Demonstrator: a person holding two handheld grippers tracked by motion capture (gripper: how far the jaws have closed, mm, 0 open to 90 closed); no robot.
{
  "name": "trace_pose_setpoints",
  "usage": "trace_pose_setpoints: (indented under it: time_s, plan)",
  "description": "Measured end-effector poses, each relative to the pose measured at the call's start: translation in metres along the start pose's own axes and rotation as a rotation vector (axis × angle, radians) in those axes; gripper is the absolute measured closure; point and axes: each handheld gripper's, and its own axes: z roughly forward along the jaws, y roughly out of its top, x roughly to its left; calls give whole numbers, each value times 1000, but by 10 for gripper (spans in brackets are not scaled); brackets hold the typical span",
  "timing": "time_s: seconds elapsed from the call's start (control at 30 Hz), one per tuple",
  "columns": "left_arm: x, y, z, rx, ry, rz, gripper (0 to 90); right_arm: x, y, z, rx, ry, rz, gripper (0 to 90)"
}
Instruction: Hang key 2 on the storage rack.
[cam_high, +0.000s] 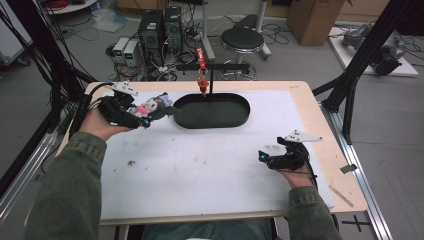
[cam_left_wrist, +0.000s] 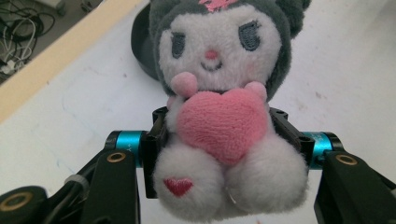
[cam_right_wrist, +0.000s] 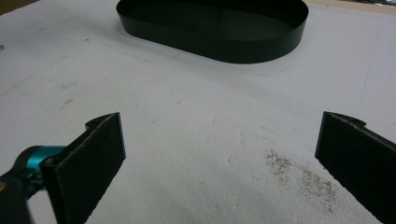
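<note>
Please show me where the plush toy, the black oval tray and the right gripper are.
plush toy (cam_left_wrist: 219, 121): left gripper view, on its pink heart.
black oval tray (cam_high: 212, 123): high view, on its near rim.
right gripper (cam_right_wrist: 219, 154): right gripper view, midway between its open jaws.

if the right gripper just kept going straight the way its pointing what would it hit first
Probably the black oval tray. The right gripper is open and empty, with bare white table cover ahead of it and the tray's near wall beyond. Depth is hard to judge.

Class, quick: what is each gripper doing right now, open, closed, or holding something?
Left gripper: closed on the plush toy.
Right gripper: open, holding nothing, over the table.
</note>
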Motion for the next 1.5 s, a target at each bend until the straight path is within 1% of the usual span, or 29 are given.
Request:
trace_pose_setpoints:
  time_s: [0.03, 0.1, 0.17, 0.27, 0.37, 0.4, 0.43, 0.5, 0.53, 0.6, 0.63, 0.7, 0.73, 0.8, 0.97, 1.03, 1.13, 1.27, 1.33, 1.4, 1.5]
  plan:
    - [2, 6, 3, -4, 0, -2, 475, 0, 0, 0, 0, 3, 0, 8]
    - [5, 14, 7, 4, 1, 0, 475, 1, 0, 1, 5, 4, -4, 8]
    - [7, 20, 11, 7, 7, -1, 475, 1, 0, 1, 5, 4, -3, 8]
    - [15, 28, 18, 17, 17, -18, 474, 1, 0, 1, 5, 3, -1, 7]
    - [20, 32, 23, 30, 24, -31, 474, 1, 0, 1, 8, 3, -5, 7]
    - [22, 33, 24, 29, 30, -32, 474, 1, 0, 1, 9, 3, -5, 7]
    - [24, 33, 26, 19, 33, -47, 475, 1, 0, 1, 10, 3, -6, 7]
    - [27, 33, 28, 16, 41, -58, 474, 0, 0, 1, 10, 3, -4, 7]
    - [29, 33, 29, 13, 56, -65, 474, 0, 0, 1, 10, 2, -3, 8]
    - [31, 33, 30, 14, 67, -76, 474, 0, 0, 1, 9, 4, -3, 8]
    - [32, 34, 30, 8, 73, -78, 475, 0, 0, 1, 10, 4, -4, 7]
    - [32, 37, 30, 16, 88, -79, 475, 0, 0, 2, 9, 2, -8, 7]
    - [32, 39, 31, 17, 93, -78, 475, 0, 0, 2, 7, 2, -10, 7]
    - [32, 46, 30, 20, 90, -76, 475, 0, 0, 2, 8, 3, -7, 8]
    - [30, 60, 31, 23, 115, -77, 475, 0, 0, 2, 6, 4, -6, 7]
    - [27, 67, 33, 26, 137, -74, 474, -1, 0, 2, 6, 2, -13, 7]
    - [26, 77, 36, 27, 158, -78, 474, -1, 0, 2, 8, 2, -12, 8]
    - [27, 84, 41, 36, 178, -86, 474, -1, 0, 2, 9, 2, -11, 7]
    - [28, 87, 44, 36, 180, -91, 474, -1, 0, 2, 10, 3, -7, 7]
    - [29, 89, 45, 28, 177, -98, 474, -1, 0, 2, 6, 0, -17, 7]
    - [29, 92, 47, 22, 171, -95, 474, -1, 0, 2, 11, 1, -16, 8]
